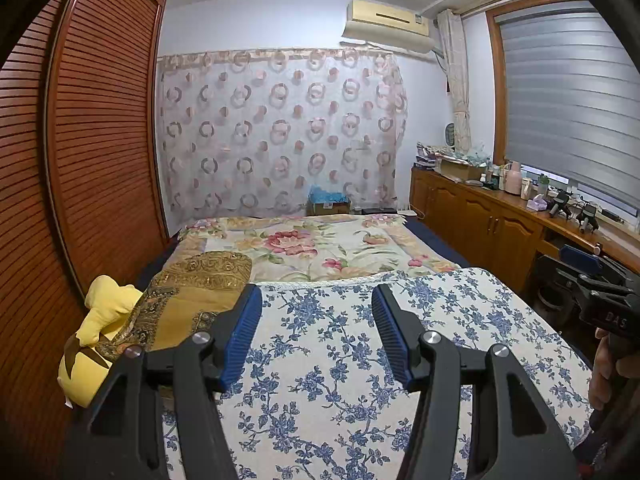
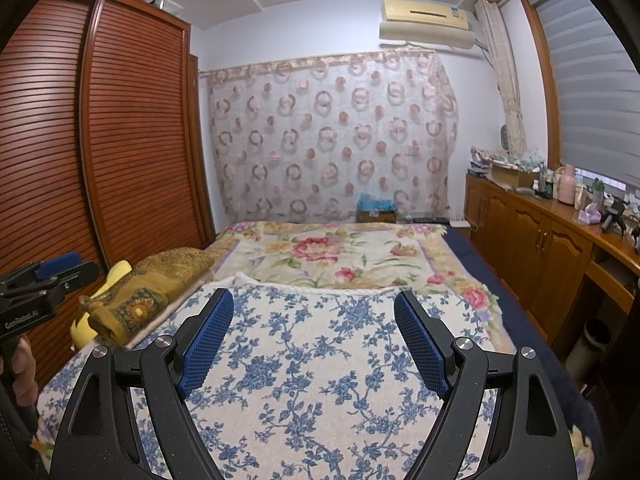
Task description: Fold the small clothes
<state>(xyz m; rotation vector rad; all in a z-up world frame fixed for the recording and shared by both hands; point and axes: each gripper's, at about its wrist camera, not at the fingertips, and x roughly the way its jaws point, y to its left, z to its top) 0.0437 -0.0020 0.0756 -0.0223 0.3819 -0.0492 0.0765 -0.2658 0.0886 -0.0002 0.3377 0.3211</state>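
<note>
Here, two released hand-held grippers, left hand-held gripper [image 1: 316, 332] and right hand-held gripper [image 2: 314, 340], hover over one blue-flowered cloth [image 1: 340, 380].

Blue-flowered white cloth [image 1: 340, 360], mustard paisley fabric [image 1: 192, 296]

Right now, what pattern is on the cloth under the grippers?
Blue flower sprigs on cream cloth, clearest in the right wrist view.

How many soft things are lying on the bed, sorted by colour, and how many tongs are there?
Blue-flowered cloth: 1
Pink-flowered blanket: 1
Gold patterned fabric: 1
Yellow fabric: 1
Tongs, both open: 2, left tongs and right tongs
Total: 6
</note>
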